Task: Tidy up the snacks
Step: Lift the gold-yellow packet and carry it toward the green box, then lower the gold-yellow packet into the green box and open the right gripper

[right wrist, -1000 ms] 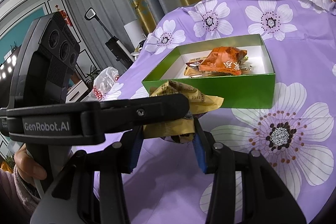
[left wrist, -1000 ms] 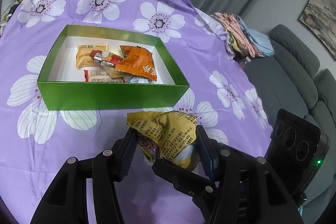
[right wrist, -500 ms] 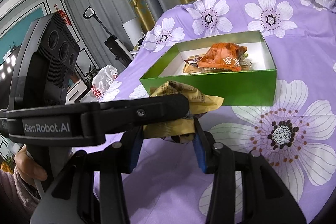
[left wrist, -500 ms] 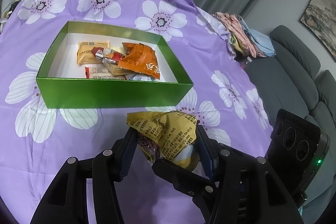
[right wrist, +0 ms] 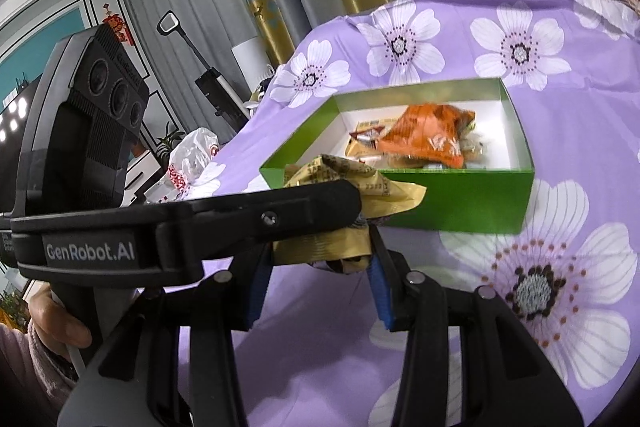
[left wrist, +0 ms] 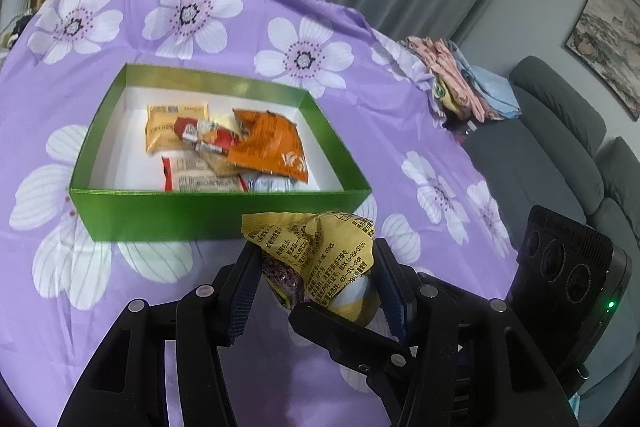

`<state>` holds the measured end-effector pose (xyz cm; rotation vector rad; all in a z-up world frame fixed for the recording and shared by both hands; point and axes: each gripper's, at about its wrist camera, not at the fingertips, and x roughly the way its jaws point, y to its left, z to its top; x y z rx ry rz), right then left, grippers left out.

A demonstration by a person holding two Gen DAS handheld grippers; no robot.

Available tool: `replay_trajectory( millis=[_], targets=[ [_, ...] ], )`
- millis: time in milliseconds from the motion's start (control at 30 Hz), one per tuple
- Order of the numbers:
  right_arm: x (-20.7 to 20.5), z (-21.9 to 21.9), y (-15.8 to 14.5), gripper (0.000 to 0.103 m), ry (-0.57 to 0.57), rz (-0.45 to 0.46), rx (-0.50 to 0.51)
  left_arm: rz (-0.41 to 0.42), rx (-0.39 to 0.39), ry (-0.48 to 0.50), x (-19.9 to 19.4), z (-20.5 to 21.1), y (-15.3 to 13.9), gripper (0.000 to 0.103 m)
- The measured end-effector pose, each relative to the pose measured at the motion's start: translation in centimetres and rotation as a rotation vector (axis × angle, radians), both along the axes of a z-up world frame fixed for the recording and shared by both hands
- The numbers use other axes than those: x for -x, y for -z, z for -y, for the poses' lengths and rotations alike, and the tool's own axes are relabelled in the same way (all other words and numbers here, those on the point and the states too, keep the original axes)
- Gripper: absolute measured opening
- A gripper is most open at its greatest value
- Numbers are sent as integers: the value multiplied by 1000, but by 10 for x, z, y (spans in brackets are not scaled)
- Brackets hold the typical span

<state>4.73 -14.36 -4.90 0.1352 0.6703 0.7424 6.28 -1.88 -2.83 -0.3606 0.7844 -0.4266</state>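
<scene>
Left wrist view: left gripper (left wrist: 316, 279) is clamping 1 crumpled yellow snack packet (left wrist: 320, 251), both pads pressing its sides. Green box (left wrist: 216, 215) is lying just beyond the fingertips, long axis running left to right, near wall closest; several packets, including 1 orange packet (left wrist: 272, 147), are crowding its centre, leaving bare floor at the left end.

Right wrist view: right gripper (right wrist: 316, 267) is also gripping the yellow snack packet (right wrist: 320, 247), fingers closed on its lower part. Purple floral cloth (right wrist: 560, 287) is lying open to the right.
</scene>
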Motion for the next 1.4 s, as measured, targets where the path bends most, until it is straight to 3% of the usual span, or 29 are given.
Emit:
replay_trajectory(
  millis=[733,967,1100,1400],
  targets=[
    [-23,-12,-23,44,-10,61,-15,55,-18,-3,-23,-11,-28,55],
    [-51,-16,-46,44,-7,74,-44,83,-47,11,-49,-14,-56,55],
    [-70,-20,-62,44,-7,88,-35,80,-20,22,-70,-20,-71,55],
    [-103,-32,-64,44,-24,66,-6,61,15,-5,-100,-33,-69,55]
  ],
)
